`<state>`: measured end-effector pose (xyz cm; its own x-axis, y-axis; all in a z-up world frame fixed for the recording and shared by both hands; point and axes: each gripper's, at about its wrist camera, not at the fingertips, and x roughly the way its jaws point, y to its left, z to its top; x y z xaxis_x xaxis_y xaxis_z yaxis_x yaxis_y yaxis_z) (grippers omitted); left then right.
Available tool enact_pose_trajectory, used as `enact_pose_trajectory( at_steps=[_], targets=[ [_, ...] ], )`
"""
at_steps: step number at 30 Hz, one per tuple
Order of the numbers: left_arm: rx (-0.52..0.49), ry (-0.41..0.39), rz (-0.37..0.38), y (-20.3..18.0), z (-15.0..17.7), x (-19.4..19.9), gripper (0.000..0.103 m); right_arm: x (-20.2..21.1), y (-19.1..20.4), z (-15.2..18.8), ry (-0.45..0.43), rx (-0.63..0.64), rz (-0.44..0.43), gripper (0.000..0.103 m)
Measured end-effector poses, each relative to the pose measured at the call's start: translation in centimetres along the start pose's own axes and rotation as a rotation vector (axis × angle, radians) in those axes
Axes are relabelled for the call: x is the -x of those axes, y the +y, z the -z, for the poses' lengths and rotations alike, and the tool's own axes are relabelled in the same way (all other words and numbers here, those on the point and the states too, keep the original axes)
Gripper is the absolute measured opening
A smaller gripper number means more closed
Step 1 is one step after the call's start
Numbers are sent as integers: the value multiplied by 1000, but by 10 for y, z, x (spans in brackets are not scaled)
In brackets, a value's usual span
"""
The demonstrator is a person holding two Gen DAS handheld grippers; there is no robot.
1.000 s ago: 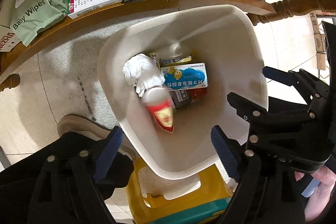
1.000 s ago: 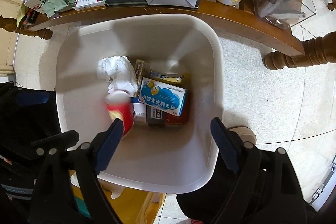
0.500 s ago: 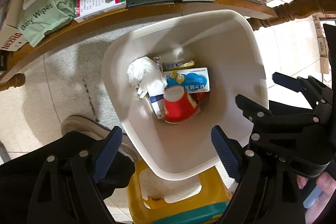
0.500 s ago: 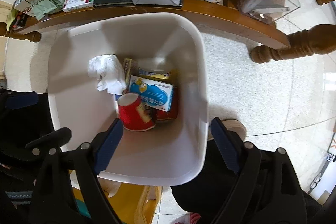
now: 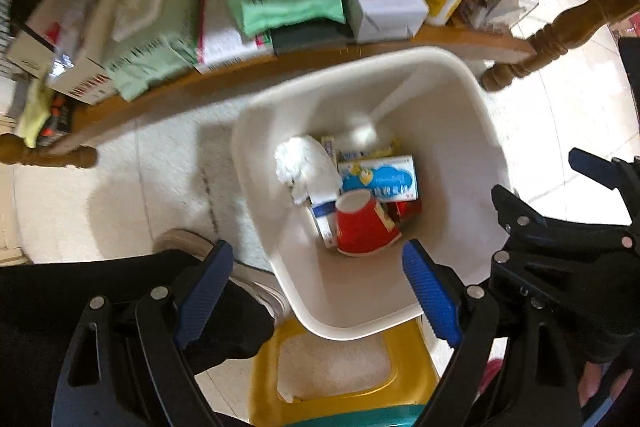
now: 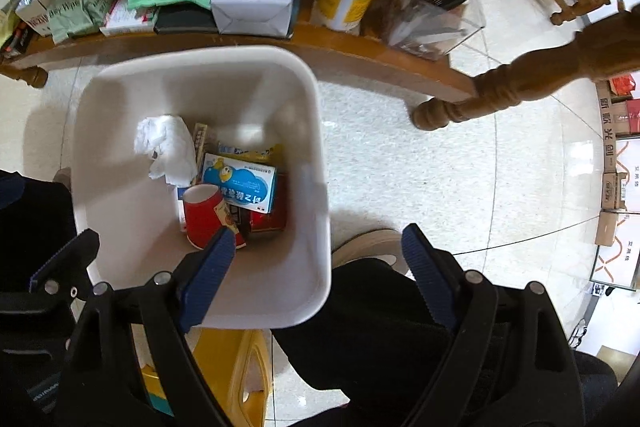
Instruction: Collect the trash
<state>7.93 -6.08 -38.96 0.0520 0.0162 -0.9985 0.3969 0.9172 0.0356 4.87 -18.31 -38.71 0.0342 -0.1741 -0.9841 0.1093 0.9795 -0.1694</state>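
both grippers, left [image 5: 316, 291] and right [image 6: 316, 275], hang empty with jaws apart over the bin [image 5: 472, 99] at frame centre, since the red cup [image 5: 362, 227] lies inside with other trash.

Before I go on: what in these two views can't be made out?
- Bin bottom, both views: cup, blue box and tissue cover the trash beneath.
- Table left end, left view: motion blur, labels unreadable.
- Yellow stool, both views: bin and grippers hide most of it.
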Motion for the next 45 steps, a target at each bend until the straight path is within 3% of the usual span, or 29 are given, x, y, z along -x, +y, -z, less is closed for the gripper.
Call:
enact_pose_trajectory(
  at_steps=[11,14,18,24,27,31,38,41,45],
  targets=[
    [31,-149,-13,-12,18,56,84,50,-22,22,-118,-96,-2,83],
    [40,-208,-17,-14,25,76,84,72,-31,32,-189,-150,-15,83],
    [72,-369,-31,-14,35,130,84,127,-45,48,-360,-232,-36,83],
    [126,-610,-42,-10,50,217,84,219,-55,66,-636,-288,23,83],
    [139,-713,-53,-10,58,255,84,256,-62,71,-740,-304,39,85],
    [170,-845,-99,-8,70,298,93,296,-70,81,-847,-332,52,88],
    [250,-974,-80,11,86,347,96,345,-72,106,-969,-332,55,97],
    [260,-1012,-136,11,93,361,96,356,-63,116,-995,-306,56,97],
    [240,-994,-160,9,97,369,96,369,-56,129,-1025,-313,79,97]
  ],
)
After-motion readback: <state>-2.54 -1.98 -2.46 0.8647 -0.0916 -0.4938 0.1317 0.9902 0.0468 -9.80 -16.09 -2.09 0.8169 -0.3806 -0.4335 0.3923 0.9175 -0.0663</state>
